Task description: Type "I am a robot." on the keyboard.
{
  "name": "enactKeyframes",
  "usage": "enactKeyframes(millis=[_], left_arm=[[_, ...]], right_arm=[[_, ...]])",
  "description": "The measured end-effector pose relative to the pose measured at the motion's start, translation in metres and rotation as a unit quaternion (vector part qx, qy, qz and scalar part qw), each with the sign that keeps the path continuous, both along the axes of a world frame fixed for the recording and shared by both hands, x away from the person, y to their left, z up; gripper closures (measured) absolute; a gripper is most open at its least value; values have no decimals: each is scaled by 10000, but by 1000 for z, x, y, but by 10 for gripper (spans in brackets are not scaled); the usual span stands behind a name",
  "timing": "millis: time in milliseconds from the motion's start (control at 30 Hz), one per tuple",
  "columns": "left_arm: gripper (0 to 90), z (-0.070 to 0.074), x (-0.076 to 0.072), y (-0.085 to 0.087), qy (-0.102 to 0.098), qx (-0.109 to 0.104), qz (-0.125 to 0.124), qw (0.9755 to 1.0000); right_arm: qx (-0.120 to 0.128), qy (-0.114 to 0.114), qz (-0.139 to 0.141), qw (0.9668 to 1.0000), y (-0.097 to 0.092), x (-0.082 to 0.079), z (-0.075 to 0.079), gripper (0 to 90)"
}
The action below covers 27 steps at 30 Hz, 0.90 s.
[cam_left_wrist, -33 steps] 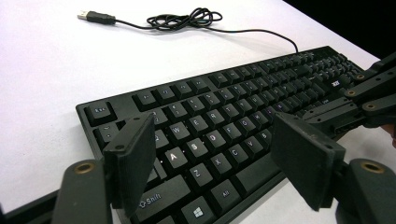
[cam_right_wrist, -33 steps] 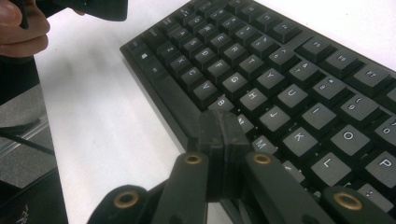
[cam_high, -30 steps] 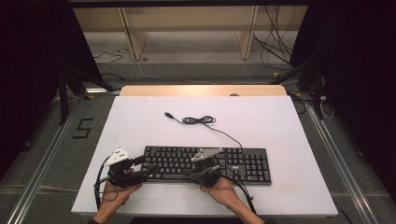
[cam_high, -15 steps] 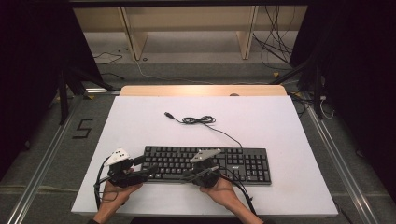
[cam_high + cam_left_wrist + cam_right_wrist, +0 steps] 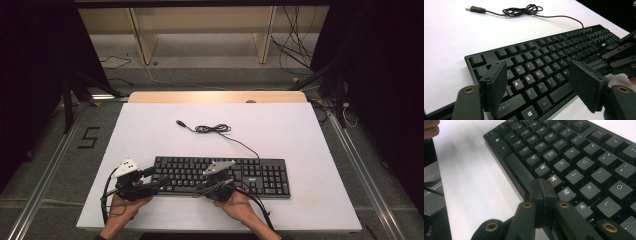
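A white tabletop carries a black keyboard, which lies just ahead of both hands, along the near part of the surface. The keyboard's thin black cable runs from its far edge to a loose coil and ends in a USB plug, well beyond either tool.

The left hand-held gripper sits at the keyboard's left end, its jaws spread wide with nothing between them; in the left gripper view the letter rows and the Shift key lie below and beyond the two black pads.

The right hand-held gripper rests at the keyboard's near edge around the middle, its jaws pressed together on nothing. In the right gripper view its closed tip is just beside the N and M keys, by the space bar.
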<state>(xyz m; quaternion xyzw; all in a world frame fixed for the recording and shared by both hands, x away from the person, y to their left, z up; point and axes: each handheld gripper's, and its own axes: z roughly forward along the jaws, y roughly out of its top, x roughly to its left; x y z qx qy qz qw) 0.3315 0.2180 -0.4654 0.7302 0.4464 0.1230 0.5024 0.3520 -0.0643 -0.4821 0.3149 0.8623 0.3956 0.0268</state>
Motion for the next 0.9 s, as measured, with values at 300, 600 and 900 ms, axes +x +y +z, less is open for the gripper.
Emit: enactKeyframes(millis=[300,600,900], left_arm=[[305,-1,2,1,29,4,43,10000],[346,-3,4,-2,123,108,117,9998],[507,-7,12,-5,279,221,190,9992]], right_arm=[[104,21,-32,9999,-3,0,3,865],[450,-55,-118,9989,-14,2,14,660],[628,-78,-230,9977,-24,0,21,475]])
